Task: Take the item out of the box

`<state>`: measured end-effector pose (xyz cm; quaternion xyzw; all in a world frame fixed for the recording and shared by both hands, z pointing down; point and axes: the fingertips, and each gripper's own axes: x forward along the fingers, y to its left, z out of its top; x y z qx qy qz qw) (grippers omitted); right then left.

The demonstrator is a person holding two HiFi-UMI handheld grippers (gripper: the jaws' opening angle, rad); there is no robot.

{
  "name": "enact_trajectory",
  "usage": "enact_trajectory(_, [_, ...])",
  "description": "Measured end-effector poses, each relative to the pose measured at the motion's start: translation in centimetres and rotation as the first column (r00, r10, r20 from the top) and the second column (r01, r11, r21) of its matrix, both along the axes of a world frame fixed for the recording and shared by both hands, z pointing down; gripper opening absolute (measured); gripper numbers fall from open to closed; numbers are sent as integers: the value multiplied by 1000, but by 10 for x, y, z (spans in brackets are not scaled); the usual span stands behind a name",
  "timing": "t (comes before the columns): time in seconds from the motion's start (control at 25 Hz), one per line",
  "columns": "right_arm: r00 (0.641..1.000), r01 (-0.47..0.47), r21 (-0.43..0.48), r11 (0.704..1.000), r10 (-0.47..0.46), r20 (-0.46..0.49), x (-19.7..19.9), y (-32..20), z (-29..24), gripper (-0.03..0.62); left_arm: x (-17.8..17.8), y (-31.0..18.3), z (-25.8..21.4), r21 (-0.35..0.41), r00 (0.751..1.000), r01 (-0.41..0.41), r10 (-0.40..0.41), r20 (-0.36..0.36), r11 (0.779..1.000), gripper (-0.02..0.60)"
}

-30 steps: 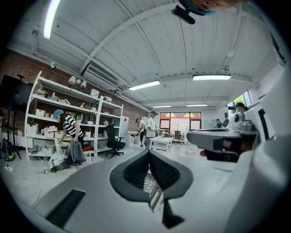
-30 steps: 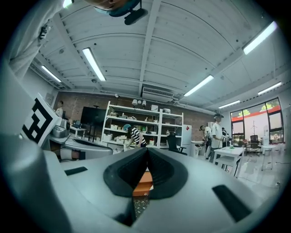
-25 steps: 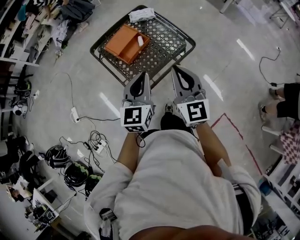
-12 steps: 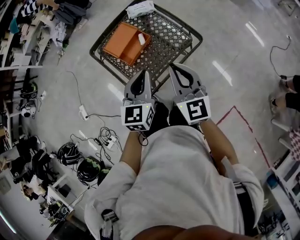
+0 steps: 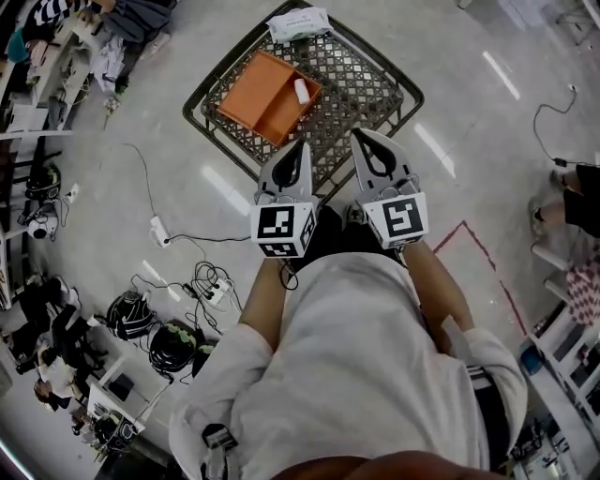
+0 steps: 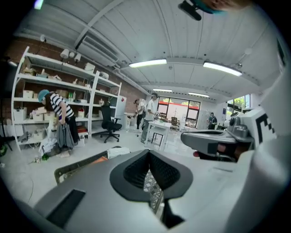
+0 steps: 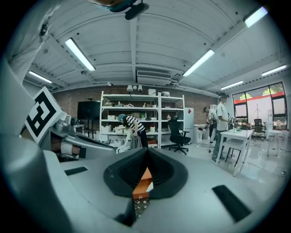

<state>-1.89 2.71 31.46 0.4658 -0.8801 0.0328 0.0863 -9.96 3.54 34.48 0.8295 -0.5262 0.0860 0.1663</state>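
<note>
Right now both tools sit side by side over the near corner of the wire mesh basket (image 5: 361, 84), tips pointing into it and touching nothing.

- Left tool (image 5: 302, 148): jaws pressed together, nothing between them. Its own view shows only a sliver of basket mesh through the slot below the tips.
- Right tool (image 5: 360, 137): jaws pressed together too, nothing pinched. Its own view shows orange box and mesh through the slot.
- Orange box (image 5: 262, 94): open-topped, flat on the mesh in the left half of the basket, turned at an angle to the basket's rim.
- Small white item (image 5: 301, 90): inside the box, against the box wall that faces the basket's middle. It is well clear of both tools. I can't tell what it is at this size.
- White packet (image 5: 298, 23): at the far corner of the basket, beyond the box. Can't tell whether it rests on the rim or on the mesh.
- Floor left of the basket: a white power strip (image 5: 157, 230) and loose black cables (image 5: 202, 281).
- Floor right of the basket: a red tape line (image 5: 478, 253).
- Both gripper views look level across the room: shelving, an office chair and people standing, all well beyond the basket.
</note>
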Motion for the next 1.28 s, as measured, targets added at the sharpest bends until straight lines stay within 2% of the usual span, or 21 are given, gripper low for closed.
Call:
enact_trajectory(0.12, [1000,-20,-13,1000,20,-23,-11,-16,14,3,-13,-15,10,-51,999,-27,26,-32,998,8])
enact_trajectory(0.24, [998,-41,-39,998,39,-40,-22,-32,27,3,-29,-34,18,-47,999,-34,34,-6,998,8])
enact_trajectory(0.36, [997,-60,-109,992,55,-53,-28,-40,44,4,-40,-46,31,-77,999,-32,32,0,997,8])
enact_trajectory(0.48, [997,-63,-182,981,52,-63,-27,-48,65,3,-40,-53,50,-113,999,-45,47,8,993,8])
enact_trajectory(0.64, [996,-57,-229,972,39,-81,-19,-73,87,3,-35,-76,71,-157,999,-39,43,23,987,8])
enact_trajectory(1.04, [993,63,-316,947,-91,-76,-25,-122,141,4,-39,-122,120,-250,994,48,-21,110,967,8])
enact_trajectory(1.28, [984,130,-360,924,-163,-65,-26,-150,172,5,-39,-139,152,-325,986,103,-53,161,940,8])
